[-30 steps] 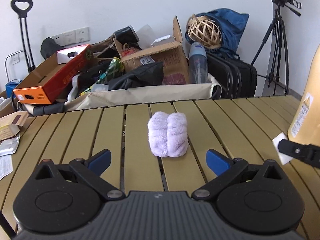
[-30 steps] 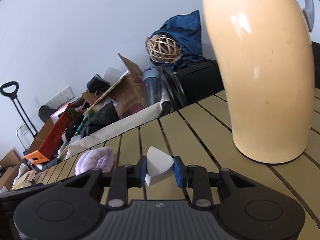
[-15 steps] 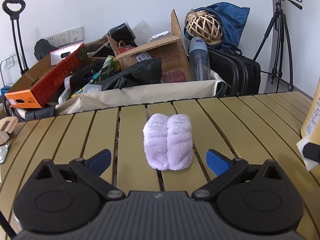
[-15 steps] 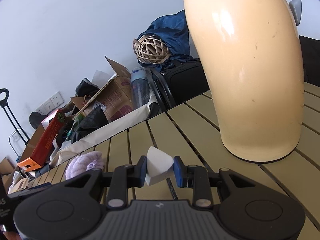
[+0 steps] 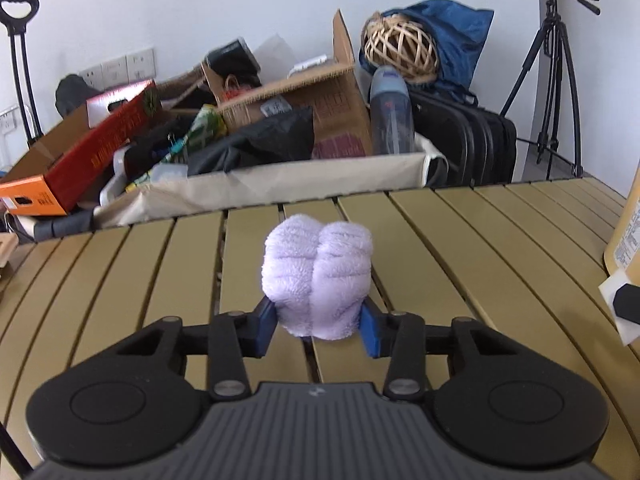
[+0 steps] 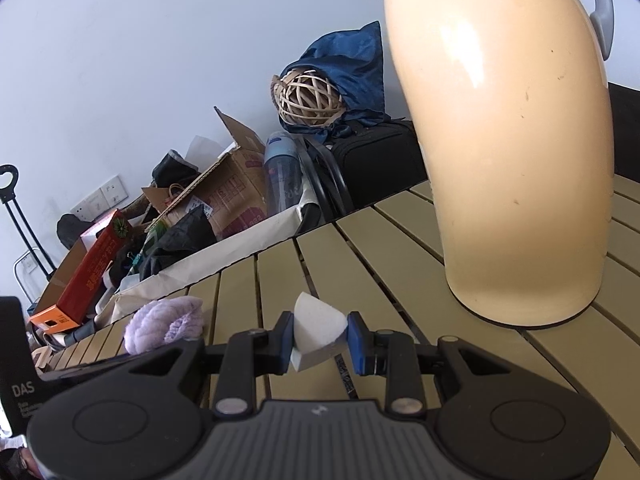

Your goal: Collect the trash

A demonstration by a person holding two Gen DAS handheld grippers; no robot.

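— Well, start me with the big things. What am I working around?

— From my seat, the slatted desk fills both views, and the tall cream jug stands on it at the far right, close in front of my right hand-held gripper. Behind the desk's far edge sits a fabric bin heaped with boxes and bags; I take that as the likely drop, though I can't be sure.

— And the pieces you're collecting?

— The lilac fluffy bundle lies mid-desk across a slat gap. My left hand-held gripper has just been closing on it, and the blue pads now press its near end from both sides. The right one is clamped on a white wedge of sponge, held off the desk.

— How do I do this step well?

— I only have the bundle's near end, so I'd lift slowly and watch for it slipping or unrolling. It is soft and will squash, so the pads may need more squeeze. I'd keep the right one level and away from the jug while the left one rises.
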